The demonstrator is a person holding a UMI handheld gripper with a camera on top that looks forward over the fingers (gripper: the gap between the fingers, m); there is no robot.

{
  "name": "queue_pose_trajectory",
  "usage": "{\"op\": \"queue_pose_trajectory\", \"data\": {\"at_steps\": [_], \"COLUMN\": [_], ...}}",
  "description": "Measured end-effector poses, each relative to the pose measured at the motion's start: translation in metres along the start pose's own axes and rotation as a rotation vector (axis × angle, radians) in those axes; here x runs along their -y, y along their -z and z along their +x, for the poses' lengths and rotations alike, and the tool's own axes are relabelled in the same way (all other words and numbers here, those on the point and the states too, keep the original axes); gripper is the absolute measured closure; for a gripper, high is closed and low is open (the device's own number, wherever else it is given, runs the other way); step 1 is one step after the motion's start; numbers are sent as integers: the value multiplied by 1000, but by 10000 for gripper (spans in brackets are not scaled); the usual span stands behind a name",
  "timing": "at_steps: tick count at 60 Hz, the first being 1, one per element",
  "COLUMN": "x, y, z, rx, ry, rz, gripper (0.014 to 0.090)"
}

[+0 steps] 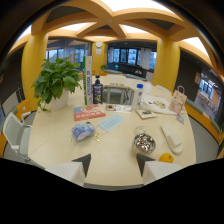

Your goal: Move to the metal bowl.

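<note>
- Gripper [113, 162] open wide, holding nothing.
- Bowl [144, 143] lies at 1 o'clock, just ahead of the right finger [144, 161], probably not touching.

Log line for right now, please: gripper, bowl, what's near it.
gripper: open, empty, above table | metal bowl: on table, just ahead of right finger, untouched | orange: beside bowl | step: approach not finished
</note>
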Motion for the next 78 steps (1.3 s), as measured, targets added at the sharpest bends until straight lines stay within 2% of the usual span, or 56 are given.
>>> {"op": "queue_pose_trajectory", "data": {"at_steps": [16,28,40,53,64,78], "x": [-35,-55,-57,-42,-44,-48], "y": [11,3,-37,-105,-149,-166], "z": [21,64,109,142,146,145], "rx": [-7,-63,-86,-53,-7,14], "ry": [5,-1,-3,7,-8,-8], "rz": [-40,-79,-102,-116,-158,-180], "gripper": [185,185,186,184,186,185]}}
